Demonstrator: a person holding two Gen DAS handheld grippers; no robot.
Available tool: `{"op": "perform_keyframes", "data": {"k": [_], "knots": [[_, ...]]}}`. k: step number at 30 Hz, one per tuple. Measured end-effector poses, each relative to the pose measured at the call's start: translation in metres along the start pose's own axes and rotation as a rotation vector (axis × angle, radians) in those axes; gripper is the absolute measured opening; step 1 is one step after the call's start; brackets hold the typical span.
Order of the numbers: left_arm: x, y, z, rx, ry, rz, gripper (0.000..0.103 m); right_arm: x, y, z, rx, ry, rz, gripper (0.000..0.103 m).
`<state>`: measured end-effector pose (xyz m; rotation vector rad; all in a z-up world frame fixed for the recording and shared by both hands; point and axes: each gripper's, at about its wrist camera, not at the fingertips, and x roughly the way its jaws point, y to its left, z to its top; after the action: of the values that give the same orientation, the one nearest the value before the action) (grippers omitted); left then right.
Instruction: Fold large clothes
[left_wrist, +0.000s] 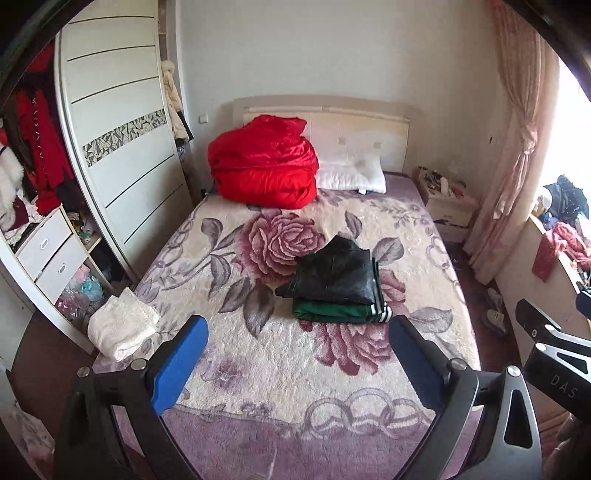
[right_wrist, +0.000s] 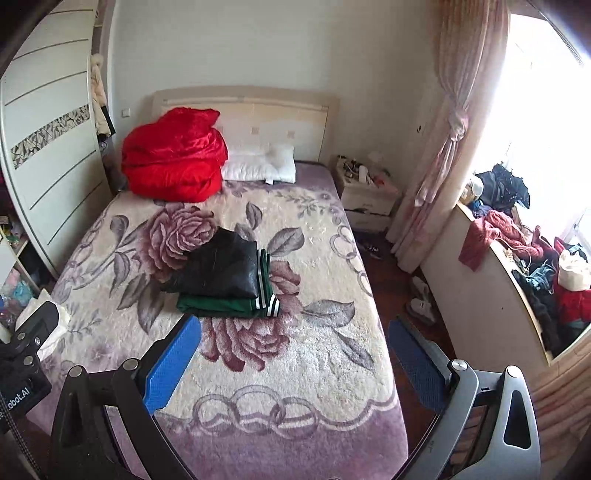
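Note:
A folded black leather garment lies on top of a folded green garment with white stripes in the middle of the bed. My left gripper is open and empty, held above the foot of the bed, short of the pile. My right gripper is open and empty, over the bed's right front part. A folded cream cloth lies at the bed's left front corner.
A red quilt and a white pillow sit at the headboard. A wardrobe stands left with open shelves. A nightstand, pink curtain and a ledge piled with clothes are right. Shoes lie on the floor.

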<state>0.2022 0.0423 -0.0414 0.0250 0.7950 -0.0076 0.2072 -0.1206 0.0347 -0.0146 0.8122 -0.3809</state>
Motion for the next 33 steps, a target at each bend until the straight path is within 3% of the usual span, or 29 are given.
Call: {"op": "perform_keyframes", "data": {"k": [6,12,33], "knots": [[-0.045,-0.002,-0.014,0.003,-0.036,-0.009,0.1,-0.074,-0.013,-0.012,-0.005,-0.057,0.02,0.103],[-0.065,0.001,-0.018,0.002,-0.081,0.007,0.1,-0.116,-0.024,-0.025,0.004,-0.094,0.036,0.103],[-0.085,0.012,-0.029,-0.001,-0.13,0.031,0.102,-0.141,-0.027,-0.024,-0.009,-0.125,0.097,0.103]]}}
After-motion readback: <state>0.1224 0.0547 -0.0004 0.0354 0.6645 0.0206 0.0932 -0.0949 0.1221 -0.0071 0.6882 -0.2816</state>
